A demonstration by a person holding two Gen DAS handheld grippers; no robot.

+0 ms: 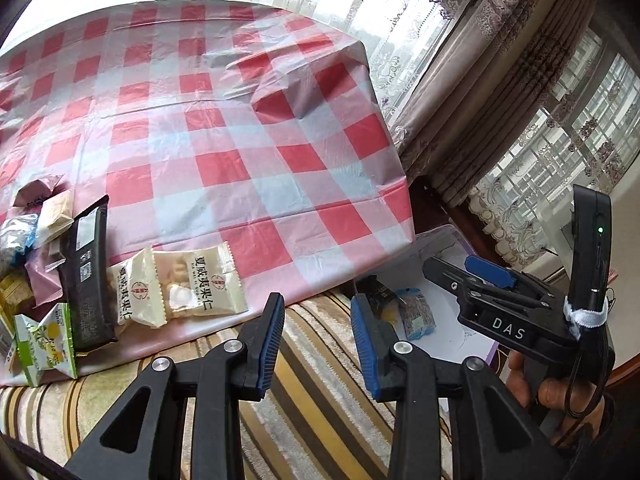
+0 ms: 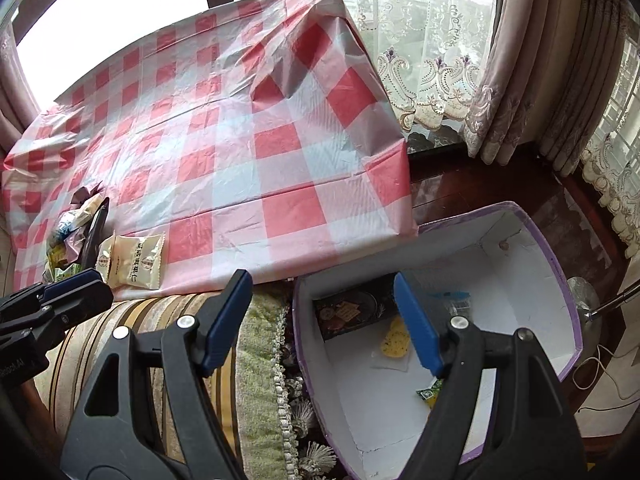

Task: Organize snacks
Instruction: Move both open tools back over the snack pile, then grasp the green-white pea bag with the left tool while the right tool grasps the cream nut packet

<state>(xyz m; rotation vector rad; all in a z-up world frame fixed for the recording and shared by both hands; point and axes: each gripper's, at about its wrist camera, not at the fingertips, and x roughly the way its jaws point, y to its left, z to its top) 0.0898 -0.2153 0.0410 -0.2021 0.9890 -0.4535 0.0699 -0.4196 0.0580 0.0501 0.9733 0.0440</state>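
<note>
Both grippers' fingers are seen apart and empty: left gripper (image 1: 318, 346) over striped cushion (image 1: 312, 408), right gripper (image 2: 320, 320) beside white box (image 2: 532, 288) at 3 o'clock.

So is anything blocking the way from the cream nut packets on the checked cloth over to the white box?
Nothing visible does. The cream packets lie near the tablecloth's front edge, the open-topped box sits lower to the right, and both grippers, left gripper and right gripper, are empty.
</note>
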